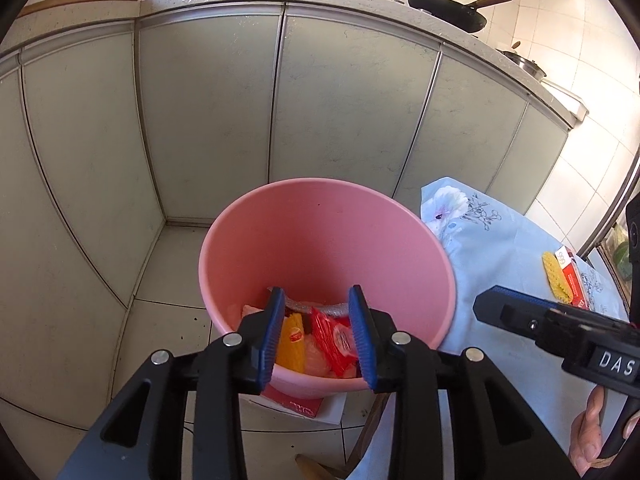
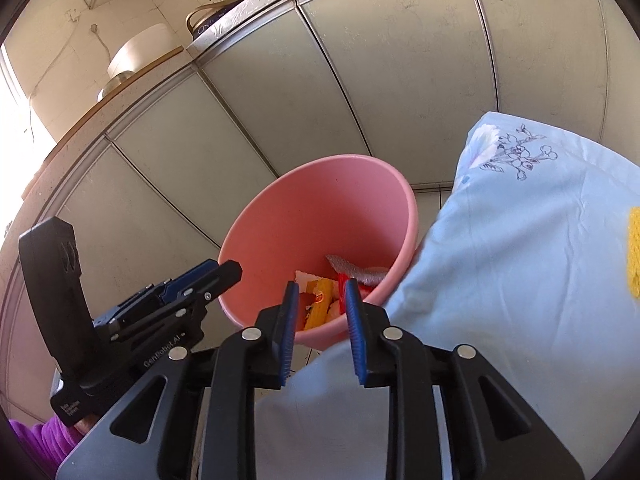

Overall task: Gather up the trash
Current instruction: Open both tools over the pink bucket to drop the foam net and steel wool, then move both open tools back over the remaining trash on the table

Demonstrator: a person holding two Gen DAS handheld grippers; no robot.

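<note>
A pink bucket (image 1: 320,236) stands on the tiled floor beside a table with a pale blue cloth (image 1: 500,248). Inside lie several wrappers: a yellow one (image 1: 291,340), a red one (image 1: 330,336) and a silvery one (image 1: 320,307). My left gripper (image 1: 318,304) hangs over the bucket's near rim, open, with nothing between its blue pads. My right gripper (image 2: 321,292) is over the bucket's (image 2: 320,216) near rim at the cloth's (image 2: 520,260) edge, open and empty too. It also shows at the right edge of the left wrist view, right gripper (image 1: 486,304).
Grey cabinet doors (image 1: 208,120) stand behind the bucket under a counter with black pans (image 1: 448,10). On the cloth lie a yellow wrapper (image 1: 554,276) and a red and white box (image 1: 574,276). A red and white box (image 1: 296,402) lies under the bucket. A purple sleeve (image 2: 36,440) shows at lower left.
</note>
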